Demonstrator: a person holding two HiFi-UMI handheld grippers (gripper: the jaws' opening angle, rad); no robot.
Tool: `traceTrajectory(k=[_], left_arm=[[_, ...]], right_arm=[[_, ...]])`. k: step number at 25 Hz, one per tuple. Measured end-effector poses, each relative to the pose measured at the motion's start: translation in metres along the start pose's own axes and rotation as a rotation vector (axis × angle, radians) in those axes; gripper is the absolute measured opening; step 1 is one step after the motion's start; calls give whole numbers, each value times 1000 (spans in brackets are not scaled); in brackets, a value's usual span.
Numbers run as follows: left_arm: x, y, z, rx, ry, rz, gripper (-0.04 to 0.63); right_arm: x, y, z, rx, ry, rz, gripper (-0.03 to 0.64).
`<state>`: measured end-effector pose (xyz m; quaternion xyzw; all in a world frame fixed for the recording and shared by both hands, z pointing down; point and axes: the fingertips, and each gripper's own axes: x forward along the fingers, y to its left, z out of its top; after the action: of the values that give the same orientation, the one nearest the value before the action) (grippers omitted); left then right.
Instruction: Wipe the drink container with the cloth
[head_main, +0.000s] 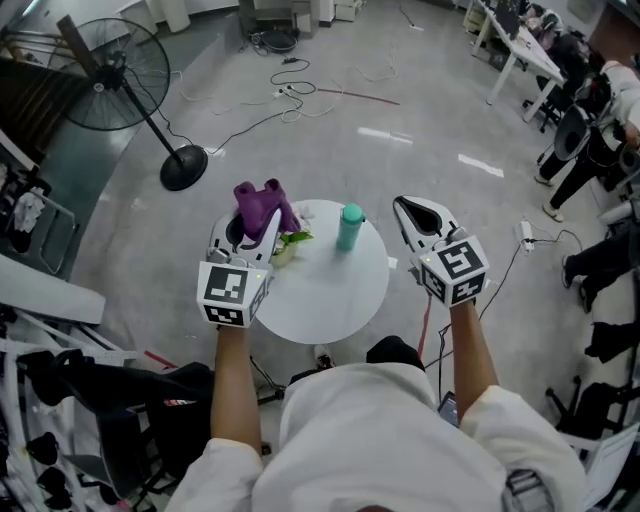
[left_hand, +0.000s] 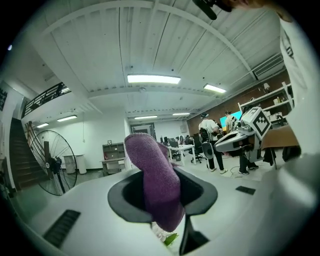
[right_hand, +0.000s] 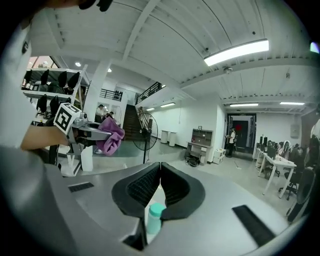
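Drink container (head_main: 350, 227) on half-bare round table (head_main: 330, 300)

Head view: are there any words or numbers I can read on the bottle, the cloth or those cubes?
No words or numbers can be read anywhere.
On the bottle: none, plain teal, no label visible.
On the cloth: none, plain purple.
On the cubes: only black-and-white square patterns, no letters or numbers.

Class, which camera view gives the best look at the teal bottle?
The head view: the teal bottle stands whole and upright on the round table, nothing covering it. The right gripper view shows only its top, beneath shut jaws. The left gripper view does not show it; the purple cloth fills the middle.
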<state>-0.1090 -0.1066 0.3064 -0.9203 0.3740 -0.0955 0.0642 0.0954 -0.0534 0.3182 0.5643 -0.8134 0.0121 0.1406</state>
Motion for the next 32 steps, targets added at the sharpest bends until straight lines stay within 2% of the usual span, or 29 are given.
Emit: traceTrajectory(k=[1,3,6,9,13,17,22,26,32], left_arm=[[7,-1,-3,-3,7,-4,133],[19,-1,-8,-9,23,-2,133],[36,3,-19,-37,56,25,133],[51,-2,-31,-68,89,44,133],[72,-14,-46,-111,134,65,133],[94,-22,-61,-152,180,76,133],[113,-30,-89,-211,241,59,133],[143,-44,-120,-238,322,4,135],[180,-64,-159,-243,397,-75,135]], right_arm=[[5,-5,-6,5,7,12,20],[18,-14,-19,38,19,51,103],[41,-21,-41,72,47,132,189],[59,-17,-72,39,104,234,281],[81,-12,-116,-16,198,358,349],[107,-11,-148,-34,270,441,374],[132,6,-189,-182,368,528,383],[149,9,-211,-225,377,585,375],[170,11,-220,-223,368,605,323]])
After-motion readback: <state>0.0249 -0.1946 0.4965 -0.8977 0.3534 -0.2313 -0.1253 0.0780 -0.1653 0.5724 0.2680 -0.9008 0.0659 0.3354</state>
